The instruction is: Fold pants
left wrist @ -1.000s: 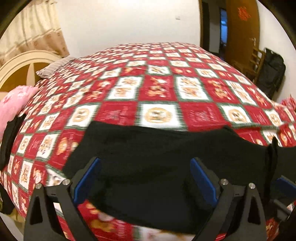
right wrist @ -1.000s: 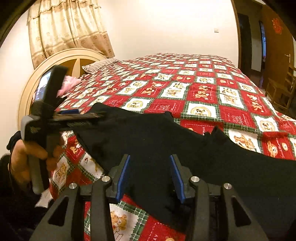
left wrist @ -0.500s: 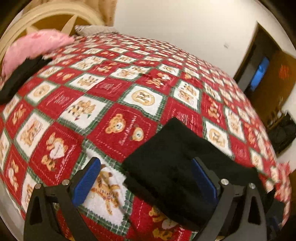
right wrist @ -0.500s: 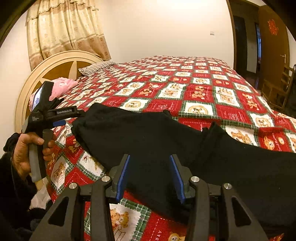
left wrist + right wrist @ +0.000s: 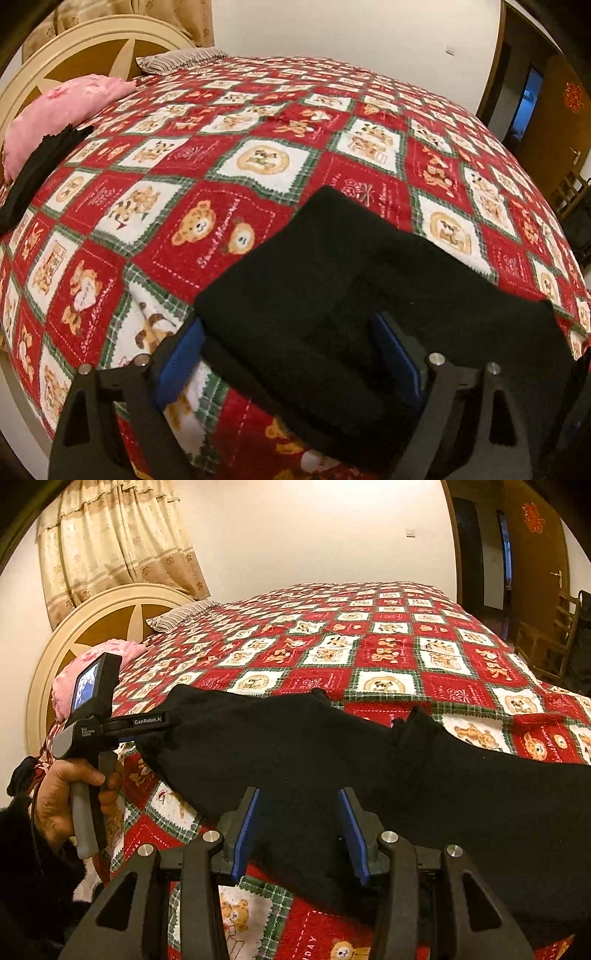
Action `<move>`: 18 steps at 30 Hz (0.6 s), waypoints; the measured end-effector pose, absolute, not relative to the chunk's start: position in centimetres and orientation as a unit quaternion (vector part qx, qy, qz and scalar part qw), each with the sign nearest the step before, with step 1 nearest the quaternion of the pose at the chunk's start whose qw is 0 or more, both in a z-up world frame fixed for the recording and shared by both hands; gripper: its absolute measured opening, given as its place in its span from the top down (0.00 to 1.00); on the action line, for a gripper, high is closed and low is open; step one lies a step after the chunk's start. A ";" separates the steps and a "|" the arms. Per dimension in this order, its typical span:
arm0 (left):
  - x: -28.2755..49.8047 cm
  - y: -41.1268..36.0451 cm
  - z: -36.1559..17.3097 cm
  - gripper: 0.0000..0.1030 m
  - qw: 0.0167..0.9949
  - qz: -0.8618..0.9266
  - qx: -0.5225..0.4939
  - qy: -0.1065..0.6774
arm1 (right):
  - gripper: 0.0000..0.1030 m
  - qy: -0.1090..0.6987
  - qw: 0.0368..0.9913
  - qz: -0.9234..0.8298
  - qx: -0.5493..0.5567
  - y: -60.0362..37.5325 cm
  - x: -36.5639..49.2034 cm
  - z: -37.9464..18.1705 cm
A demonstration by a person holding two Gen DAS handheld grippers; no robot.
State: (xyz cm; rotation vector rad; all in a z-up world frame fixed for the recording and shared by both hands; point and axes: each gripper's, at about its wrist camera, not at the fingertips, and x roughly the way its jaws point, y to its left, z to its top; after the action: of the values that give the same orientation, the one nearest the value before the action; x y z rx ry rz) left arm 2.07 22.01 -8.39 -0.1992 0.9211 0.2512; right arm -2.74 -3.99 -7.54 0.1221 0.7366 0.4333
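"GenRobot.AI" on left hand-held gripper (image 5: 173, 720)

Both wrist views were lit by warm, yellowish indoor light from overhead, brightest as a glare patch on the wall (image 5: 332, 524) far ahead of the right gripper (image 5: 299, 834). Fisheye distortion bulged the quilt (image 5: 258, 162) into a dome and curved the door frame (image 5: 454, 546); dark vignetting filled the corners. The black pants (image 5: 332, 280) showed almost no surface detail — folds were barely readable. Quilt print just ahead of the left gripper (image 5: 284, 362) was sharp, softening toward the far edge. Shadows were faint and diffuse.
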 end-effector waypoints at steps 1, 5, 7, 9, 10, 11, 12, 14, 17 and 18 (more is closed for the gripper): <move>2.1 21.9 -8.4 0.15 0.885 0.121 -0.094 0.440 | 0.56 0.356 0.909 0.209 0.060 -4.0 -2.8 -7.5; 2.1 21.7 -8.2 0.31 0.890 0.118 -0.086 0.433 | 0.56 0.357 0.909 0.204 0.066 -4.4 -2.8 -7.5; 2.2 21.5 -8.1 0.48 0.891 0.100 -0.090 0.433 | 0.56 0.359 0.909 0.200 0.071 -4.7 -2.7 -7.5; 2.2 21.0 -8.0 0.66 0.893 0.082 -0.094 0.433 | 0.56 0.359 0.909 0.197 0.078 -5.0 -2.8 -7.6; 2.3 20.6 -7.9 0.66 0.894 0.085 -0.084 0.433 | 0.56 0.359 0.909 0.195 0.081 -5.2 -2.8 -7.6; 2.4 20.4 -7.9 0.67 0.894 0.086 -0.078 0.433 | 0.56 0.359 0.909 0.193 0.084 -5.3 -2.9 -7.6; 2.4 20.2 -7.9 0.68 0.894 0.087 -0.075 0.432 | 0.56 0.358 0.910 0.190 0.089 -5.6 -2.9 -7.6; 2.4 20.2 -7.9 0.70 0.894 0.086 -0.077 0.432 | 0.56 0.357 0.911 0.185 0.095 -5.9 -2.9 -7.5; 2.4 20.2 -7.6 0.73 0.895 0.083 -0.079 0.432 | 0.56 0.354 0.913 0.174 0.109 -6.8 -2.9 -7.4; 2.3 20.1 -7.4 0.73 0.896 0.082 -0.078 0.430 | 0.56 0.353 0.913 0.169 0.114 -7.1 -2.8 -7.5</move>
State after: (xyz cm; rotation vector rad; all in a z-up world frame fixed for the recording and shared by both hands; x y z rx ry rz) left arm 2.33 20.08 -7.42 -0.1610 0.8916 0.1702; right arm -2.82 -7.14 -7.46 0.2352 0.7267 0.3486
